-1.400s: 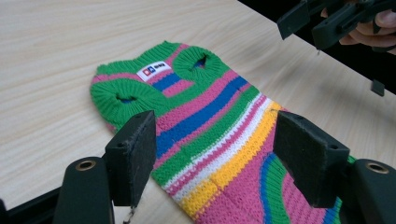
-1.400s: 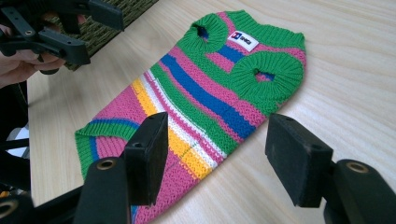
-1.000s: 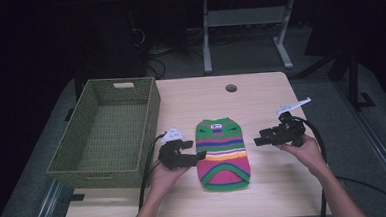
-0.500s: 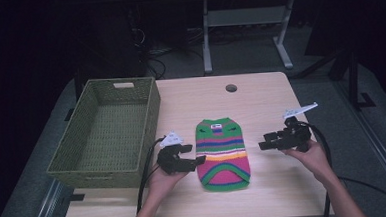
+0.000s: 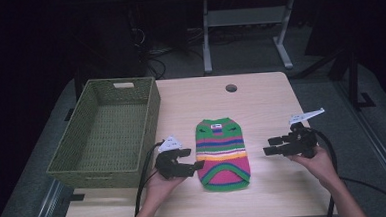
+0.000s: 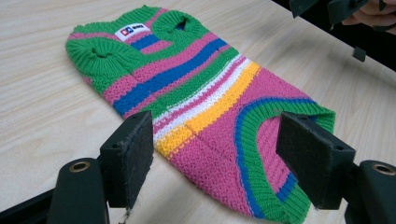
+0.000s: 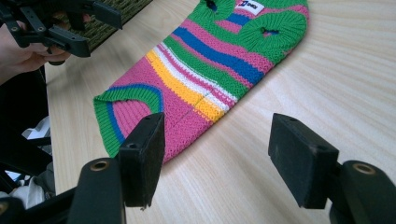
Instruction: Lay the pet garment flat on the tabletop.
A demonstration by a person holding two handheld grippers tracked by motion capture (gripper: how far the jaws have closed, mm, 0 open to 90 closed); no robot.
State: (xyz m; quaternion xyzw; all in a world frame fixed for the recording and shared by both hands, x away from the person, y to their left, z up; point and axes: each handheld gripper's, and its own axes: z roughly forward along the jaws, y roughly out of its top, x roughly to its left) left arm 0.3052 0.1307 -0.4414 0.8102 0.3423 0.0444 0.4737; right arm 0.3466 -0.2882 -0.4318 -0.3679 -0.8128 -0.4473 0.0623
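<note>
Black foam pads of the left gripper [image 5: 196, 166] stand wide apart with nothing between them, their tips just beside the striped knit sweater [image 5: 222, 153], which lies at its 3 o'clock on the desk [image 5: 261, 102]. The right gripper [image 5: 270, 147], likewise gaping and empty, sits farther off, with the sweater at its 9 o'clock. Flat on the wood, the sweater runs lengthwise from 12 to 6 o'clock, neck end away from the person, so the left hand is nearer.

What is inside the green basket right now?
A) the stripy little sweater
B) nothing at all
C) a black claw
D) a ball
B: the green wicker basket shows only its bare woven bottom, while the striped knitted sweater lies flat on the table beside it.
</note>
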